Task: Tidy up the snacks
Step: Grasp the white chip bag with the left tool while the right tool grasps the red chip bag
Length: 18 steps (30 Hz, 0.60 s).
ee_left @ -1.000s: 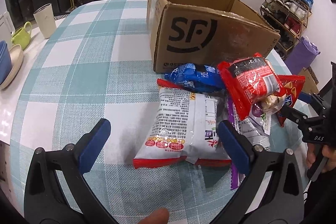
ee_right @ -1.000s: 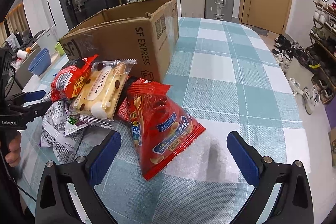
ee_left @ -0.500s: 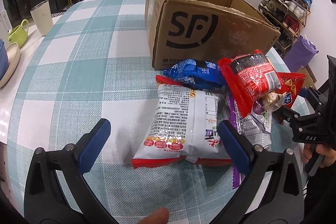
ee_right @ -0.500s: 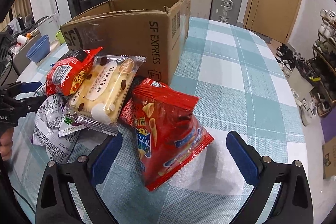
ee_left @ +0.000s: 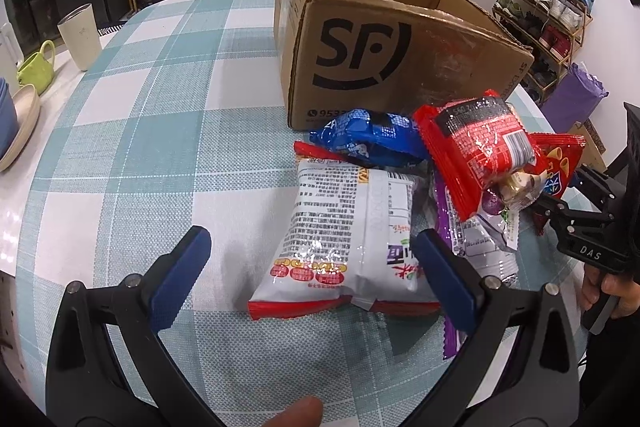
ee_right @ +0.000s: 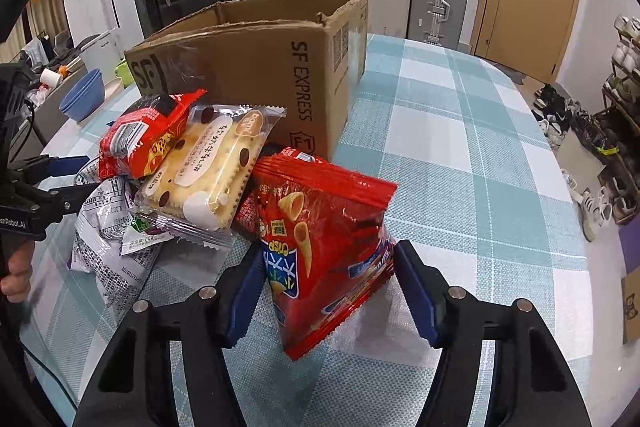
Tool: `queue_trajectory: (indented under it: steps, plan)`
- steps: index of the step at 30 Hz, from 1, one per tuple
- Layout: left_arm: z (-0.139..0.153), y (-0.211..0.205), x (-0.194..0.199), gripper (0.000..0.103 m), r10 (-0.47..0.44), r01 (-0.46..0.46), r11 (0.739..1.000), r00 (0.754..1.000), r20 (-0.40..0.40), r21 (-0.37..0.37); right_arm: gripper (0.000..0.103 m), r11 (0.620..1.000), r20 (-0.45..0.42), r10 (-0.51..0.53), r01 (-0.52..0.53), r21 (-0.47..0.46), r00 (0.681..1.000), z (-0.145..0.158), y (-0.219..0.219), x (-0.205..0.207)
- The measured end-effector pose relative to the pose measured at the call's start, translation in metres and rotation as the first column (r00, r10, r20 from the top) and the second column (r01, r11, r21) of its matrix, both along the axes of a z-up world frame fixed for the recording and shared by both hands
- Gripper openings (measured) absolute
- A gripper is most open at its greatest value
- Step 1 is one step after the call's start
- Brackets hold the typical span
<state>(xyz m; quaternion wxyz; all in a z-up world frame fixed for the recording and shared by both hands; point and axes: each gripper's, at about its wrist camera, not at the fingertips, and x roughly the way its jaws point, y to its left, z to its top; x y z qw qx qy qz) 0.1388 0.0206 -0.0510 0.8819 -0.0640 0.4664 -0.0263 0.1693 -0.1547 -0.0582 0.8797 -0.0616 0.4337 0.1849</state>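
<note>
Crinkly red foil: the corn-cone snack bag point(ee_right: 320, 251) lies on the bench at the pile's edge, before the cardboard box point(ee_right: 256, 67). My right claw point(ee_right: 330, 291) is closing around its lower half, pads pressing in. It's light, puffy, slippery; I'd pinch mid-body. My left claw point(ee_left: 308, 267) hangs open.

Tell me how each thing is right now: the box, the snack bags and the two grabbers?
Cardboard box: upright, top open.
Red cone-snack bag: tilted, between the right gripper's pads.
Right gripper: jaws closing on that bag.
Left gripper: open, holding nothing.
White bag: lying flat, print side up.
Biscuit pack: sealed, resting on the pile.
Blue bag: lying by the box.
</note>
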Motion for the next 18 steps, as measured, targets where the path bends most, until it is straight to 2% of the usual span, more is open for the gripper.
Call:
queue_trajectory:
  steps: [1,6,18]
  plan:
    - [-0.001,0.000,0.000,0.102,-0.001,0.001,1.000,1.000,-0.003,-0.001,0.058,1.000,-0.001,0.000,0.000,0.002,1.000,0.001,-0.001,-0.001]
    - [-0.001,-0.002,0.000,0.102,0.003,-0.003,1.000,1.000,-0.008,0.007,0.052,0.999,0.012,0.006,-0.006,0.033,1.000,0.009,-0.009,-0.005]
    - [0.002,-0.003,-0.003,0.101,-0.004,0.004,1.000,1.000,-0.023,0.005,0.052,0.995,0.100,-0.037,0.027,0.095,0.994,0.045,-0.027,-0.019]
